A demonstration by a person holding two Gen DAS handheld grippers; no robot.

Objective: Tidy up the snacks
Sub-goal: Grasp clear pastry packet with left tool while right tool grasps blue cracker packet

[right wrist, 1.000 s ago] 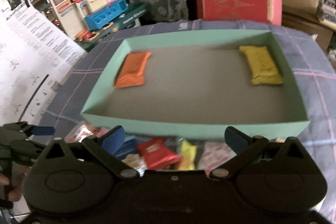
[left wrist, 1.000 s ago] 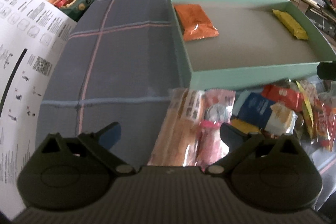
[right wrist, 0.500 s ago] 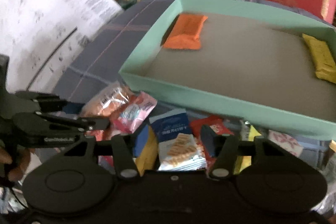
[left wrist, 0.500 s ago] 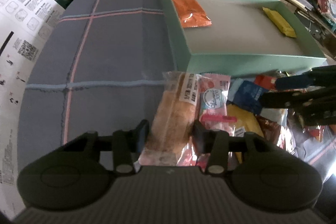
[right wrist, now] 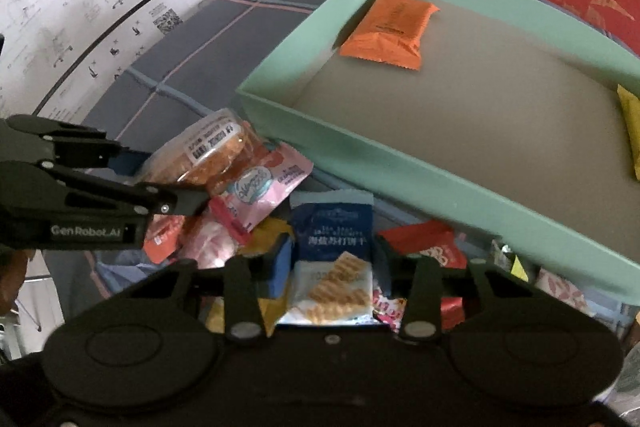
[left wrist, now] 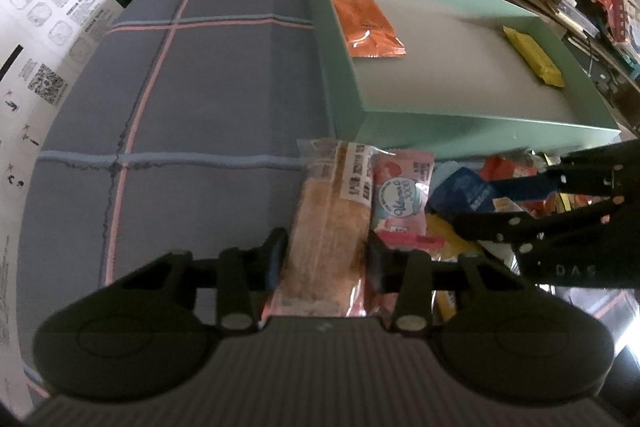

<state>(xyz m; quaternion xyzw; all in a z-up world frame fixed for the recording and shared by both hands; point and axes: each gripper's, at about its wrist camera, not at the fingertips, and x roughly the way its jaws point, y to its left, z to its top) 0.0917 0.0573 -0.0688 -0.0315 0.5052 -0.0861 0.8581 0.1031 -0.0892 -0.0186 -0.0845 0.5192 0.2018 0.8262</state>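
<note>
Plaid worktop (left wrist: 208, 99) holds a green tray (left wrist: 480, 141); left gripper (left wrist: 324, 263) pinches a clear snack pack (left wrist: 328, 227), right gripper (right wrist: 332, 267) clamps a blue packet (right wrist: 332, 247).

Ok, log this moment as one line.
left gripper: shut on clear-wrapped pastry | right gripper: shut on blue cracker packet | green tray: two snacks inside

Two packets (left wrist: 368, 27) in tray (left wrist: 480, 143); snack pile (right wrist: 332, 251) before.
</note>
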